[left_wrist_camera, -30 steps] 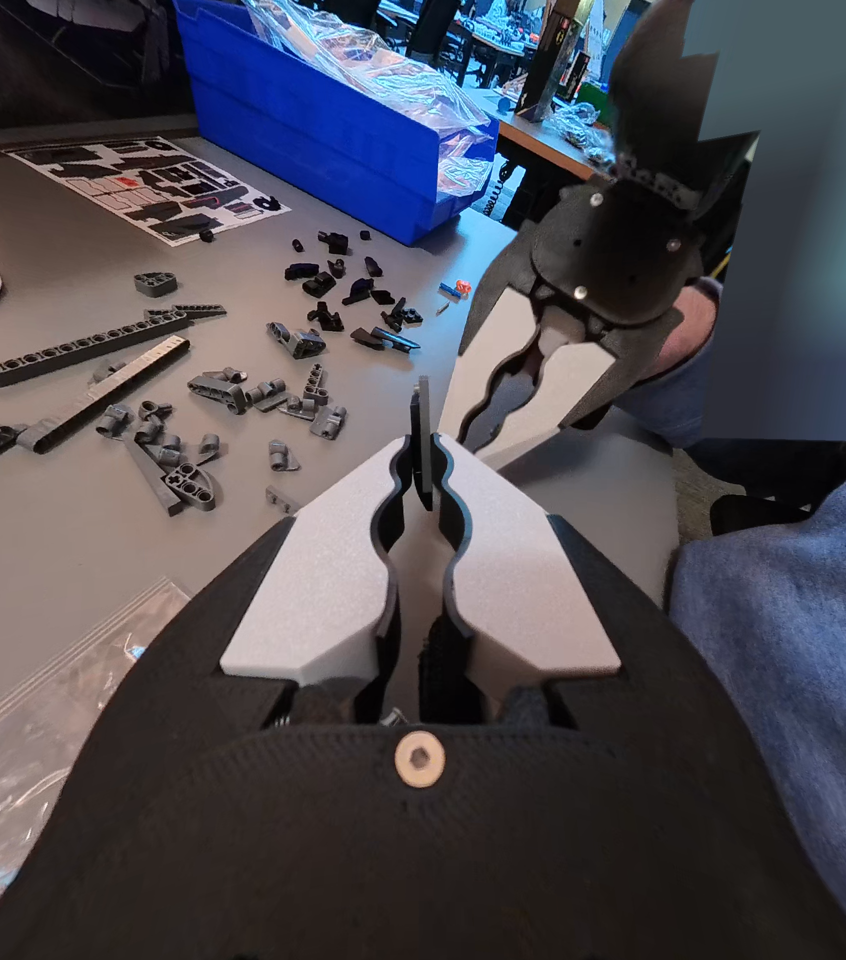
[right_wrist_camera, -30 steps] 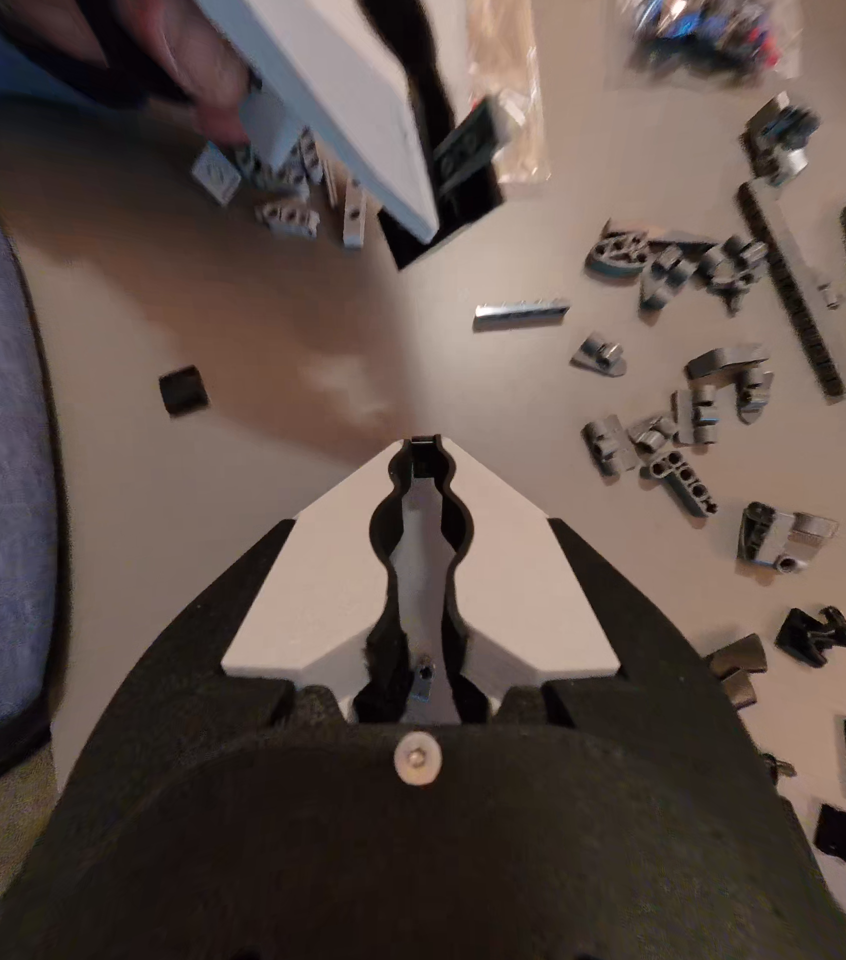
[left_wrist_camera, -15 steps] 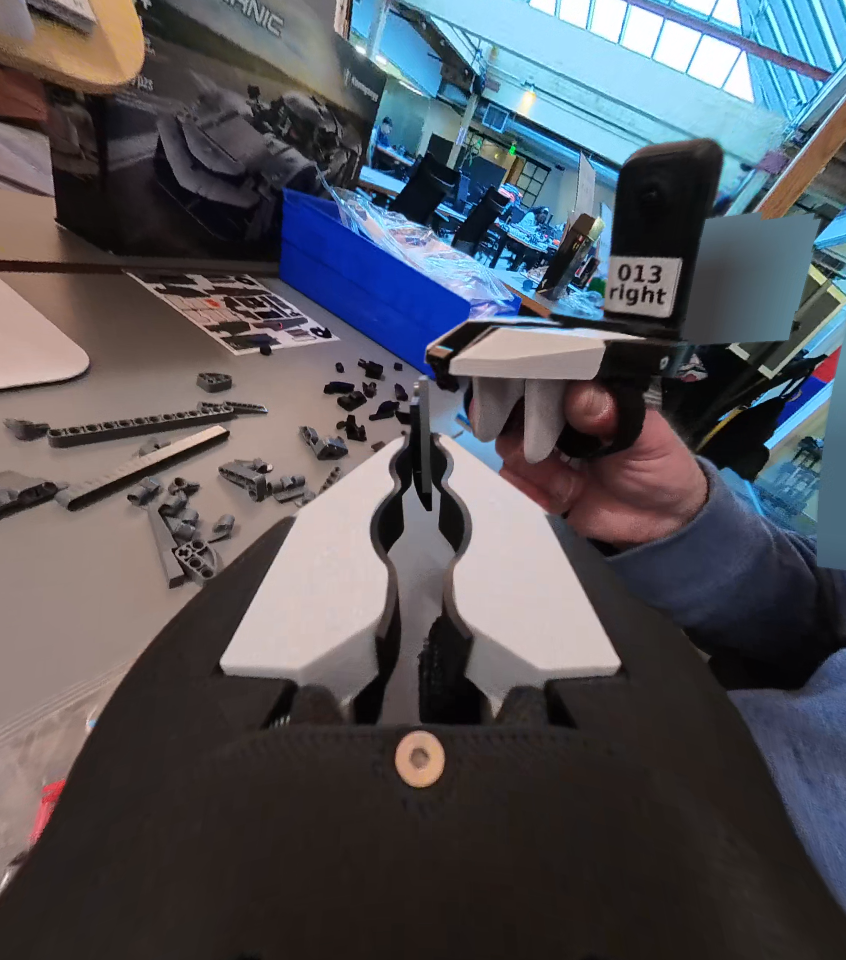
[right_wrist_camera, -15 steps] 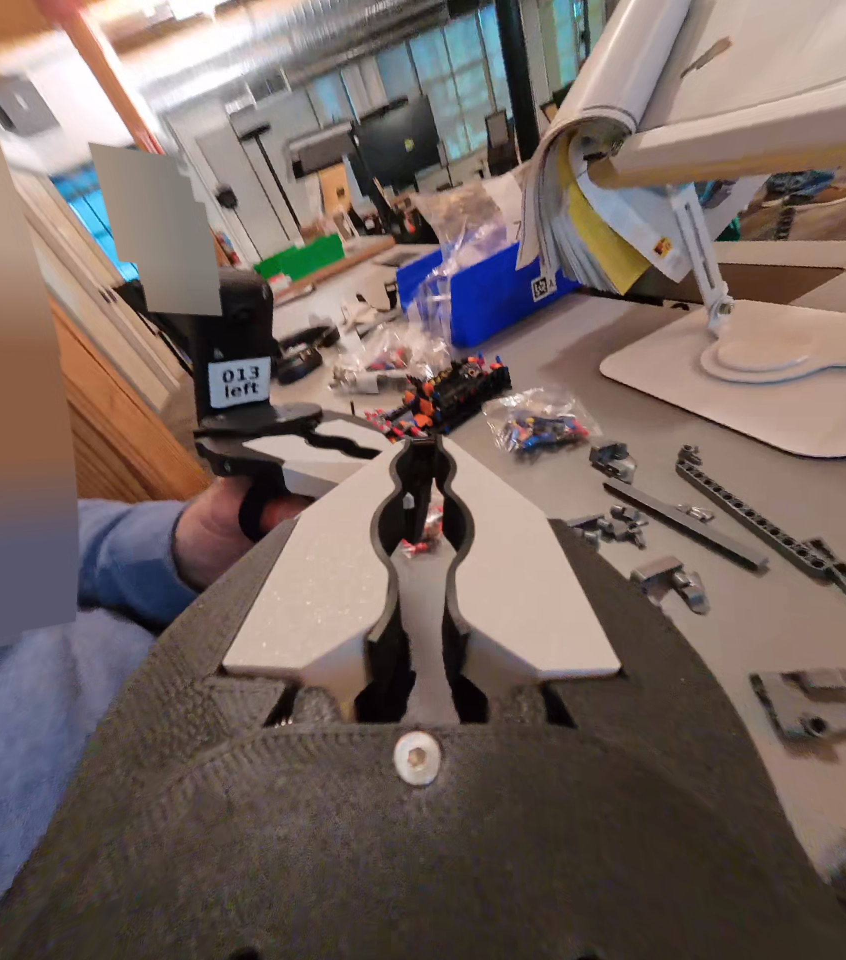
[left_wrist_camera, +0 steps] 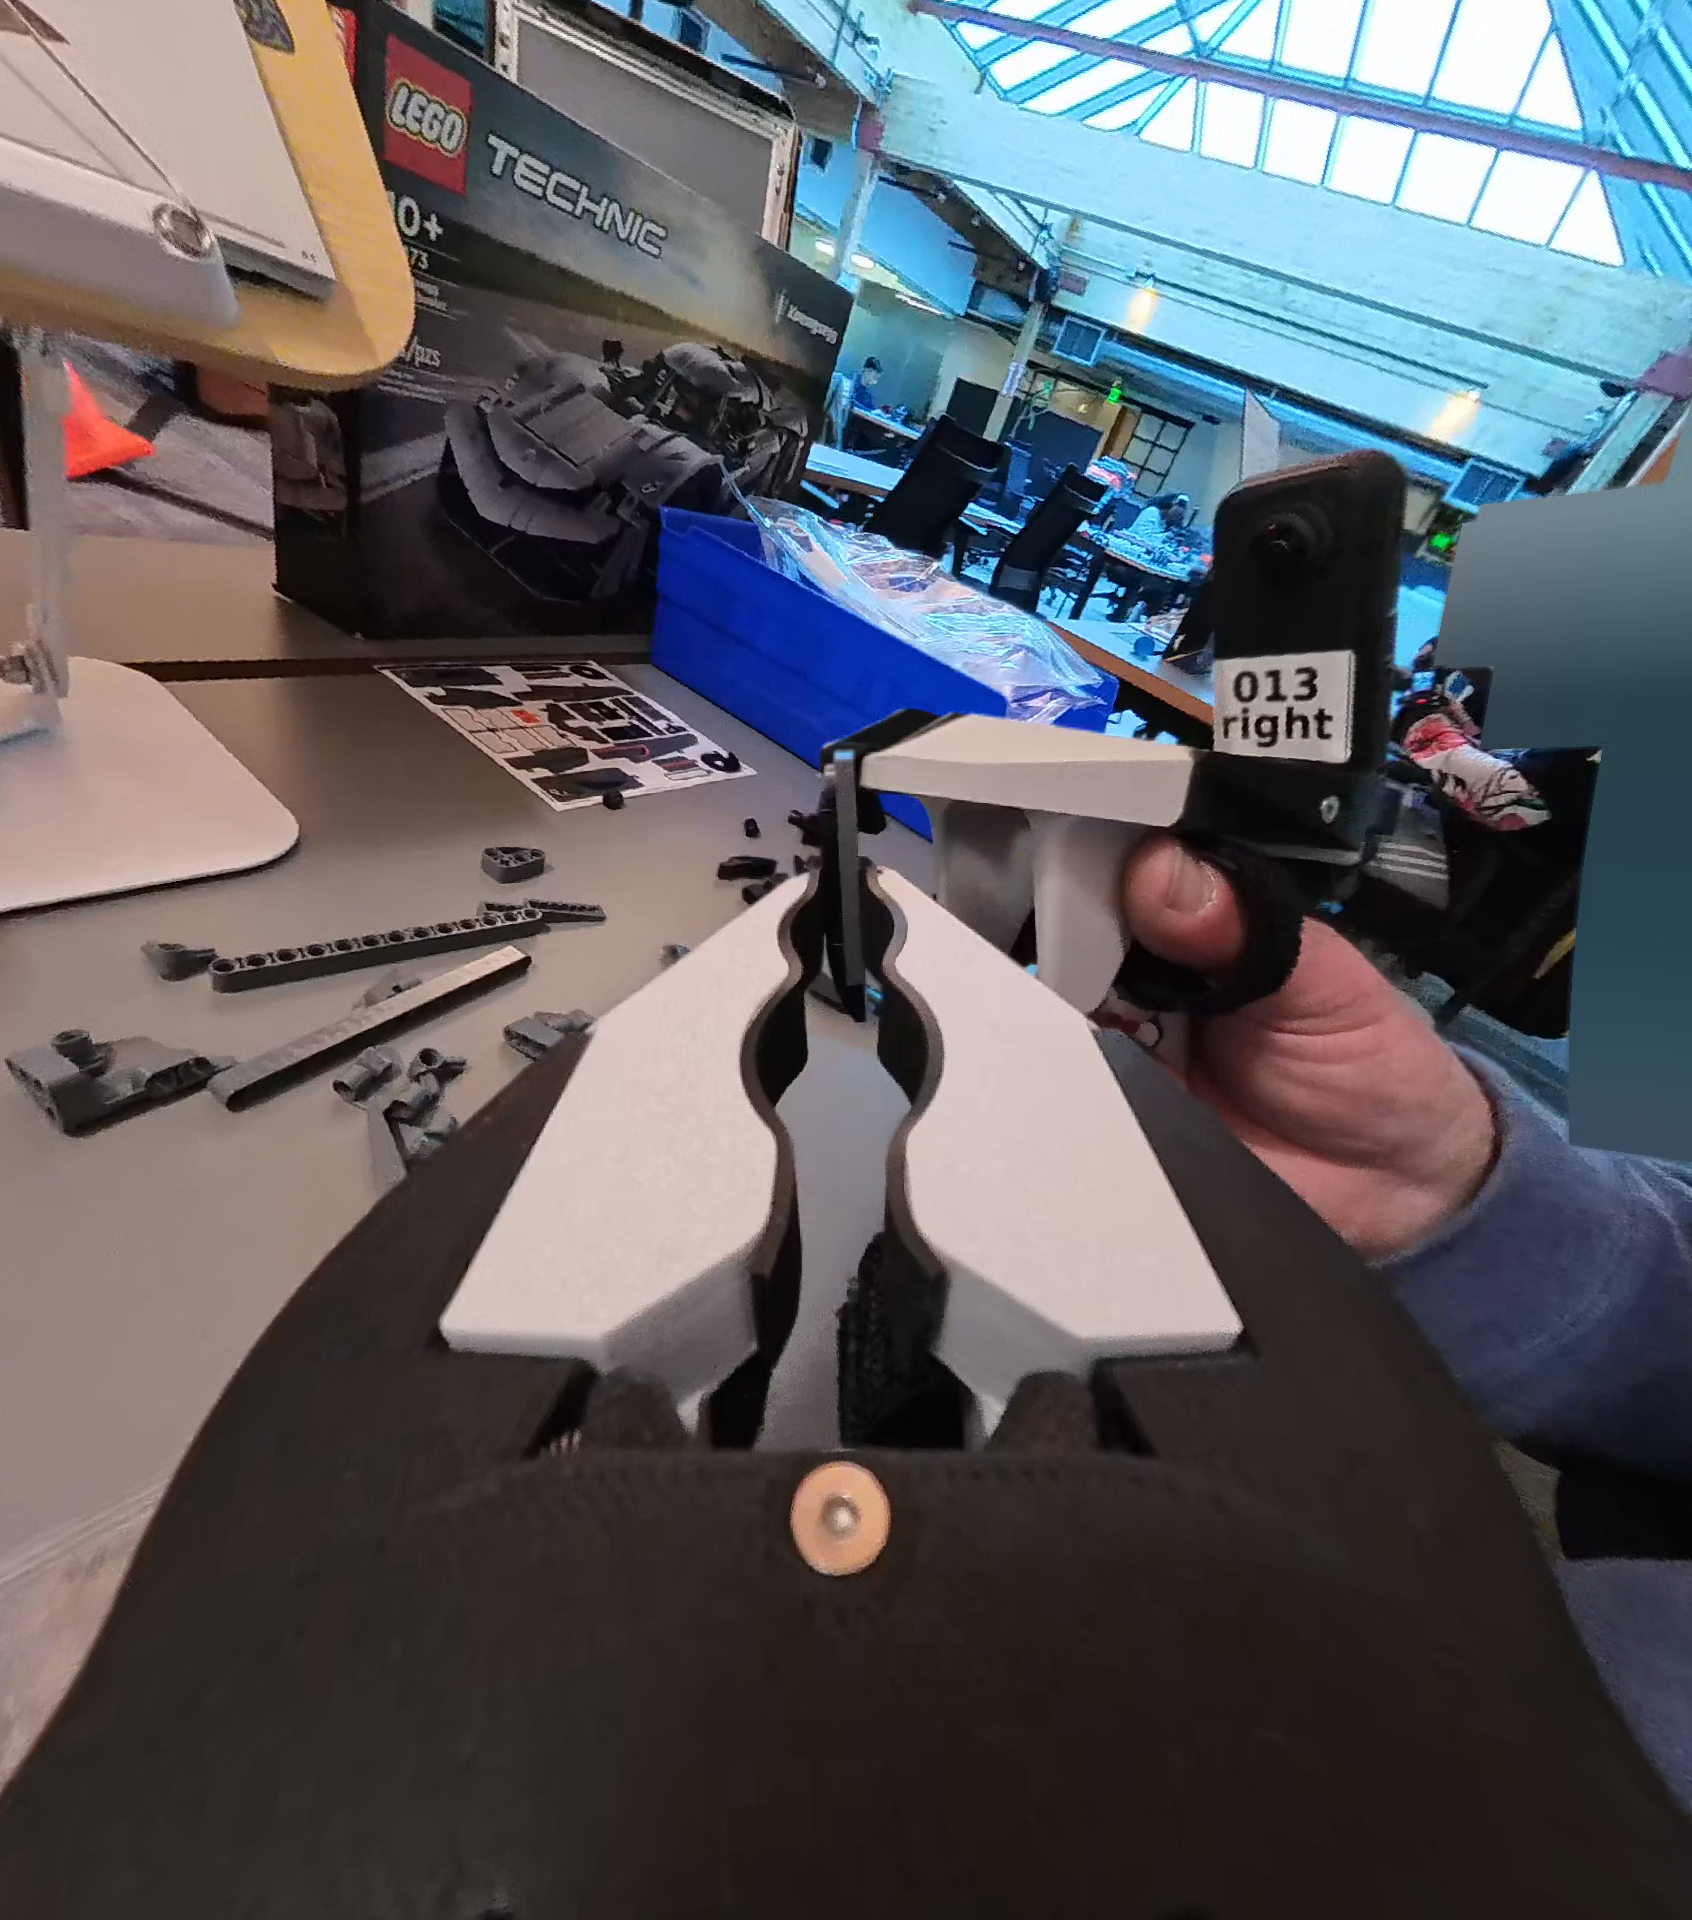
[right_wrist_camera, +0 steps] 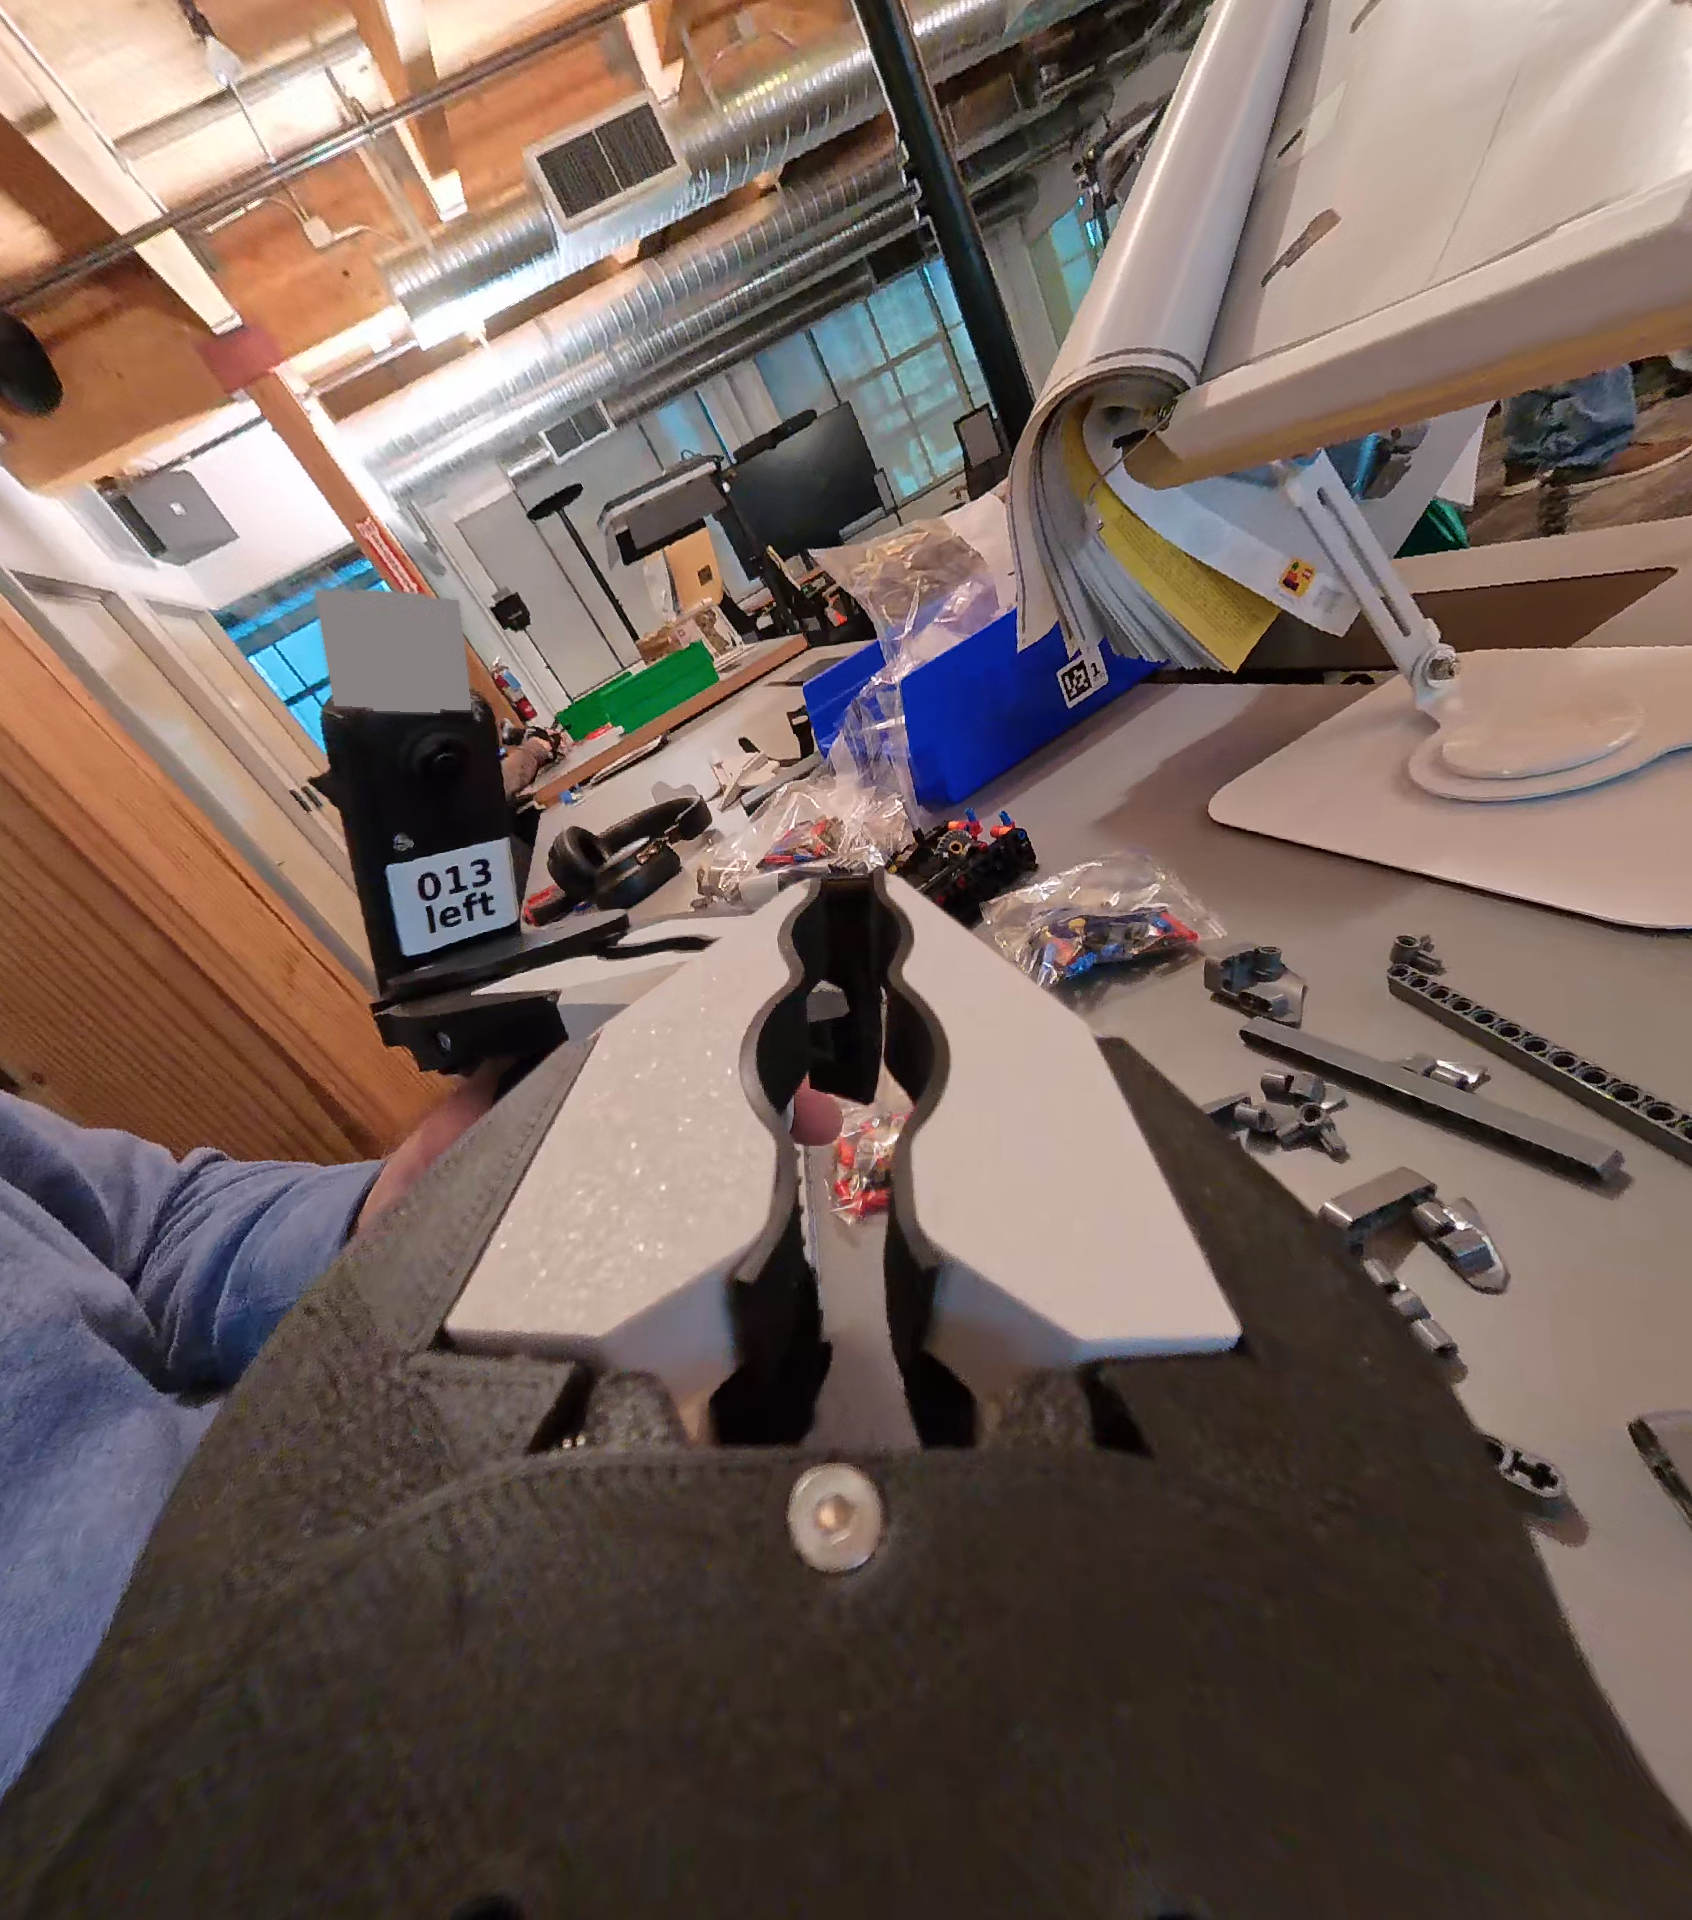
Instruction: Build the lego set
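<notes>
- Two grippers meet in mid-air above the grey table (left_wrist_camera: 198, 1299), both pinching one thin dark plate (left_wrist_camera: 844, 894): the left gripper (left_wrist_camera: 837, 935) clamps its lower part, while the right gripper (left_wrist_camera: 847, 764) nips its top edge from the side.
- In the right wrist view the right gripper (right_wrist_camera: 847, 904) has its jaws drawn narrow around the same dark plate (right_wrist_camera: 847, 997).
- To do the handover or re-grip well (my reading of the step), one gripper should hold firm until the other's pinch is square on the flat faces, as a thin plate twists easily.
- Loose grey beams (left_wrist_camera: 374, 951) lie left of the plate, on the table; the blue bin (left_wrist_camera: 769, 644) stands beyond it.
- Hidden: the plate's studs, its exact shape and how deep it sits between the pads; whether another small piece is attached I cannot tell.
</notes>
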A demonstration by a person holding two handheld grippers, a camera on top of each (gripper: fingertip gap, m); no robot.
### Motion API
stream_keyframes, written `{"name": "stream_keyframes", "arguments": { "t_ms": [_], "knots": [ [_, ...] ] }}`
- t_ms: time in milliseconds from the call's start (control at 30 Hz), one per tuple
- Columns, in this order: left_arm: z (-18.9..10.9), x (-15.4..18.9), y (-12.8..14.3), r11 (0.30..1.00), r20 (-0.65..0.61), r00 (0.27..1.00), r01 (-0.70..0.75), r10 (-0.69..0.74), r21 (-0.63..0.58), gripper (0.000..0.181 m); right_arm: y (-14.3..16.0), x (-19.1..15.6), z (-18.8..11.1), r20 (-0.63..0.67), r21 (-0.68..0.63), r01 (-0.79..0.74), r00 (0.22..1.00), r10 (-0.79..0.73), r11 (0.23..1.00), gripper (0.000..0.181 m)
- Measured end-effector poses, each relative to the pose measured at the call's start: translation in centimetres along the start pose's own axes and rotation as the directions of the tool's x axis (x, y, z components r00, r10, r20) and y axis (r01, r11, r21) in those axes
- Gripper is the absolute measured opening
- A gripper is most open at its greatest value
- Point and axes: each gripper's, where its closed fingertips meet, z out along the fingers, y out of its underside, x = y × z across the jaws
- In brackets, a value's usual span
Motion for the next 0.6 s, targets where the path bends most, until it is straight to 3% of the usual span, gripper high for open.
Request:
{"name": "stream_keyframes", "arguments": {
  "t_ms": [600],
  "knots": [
    [0.1,0.6,-1.0,0.996,0.015,0.997,-0.07,0.069,0.051,0.004,-0.9,-0.1,-0.3,0.021,0.061,-0.03,0.999,0.028,0.998,0.004]
  ]
}}
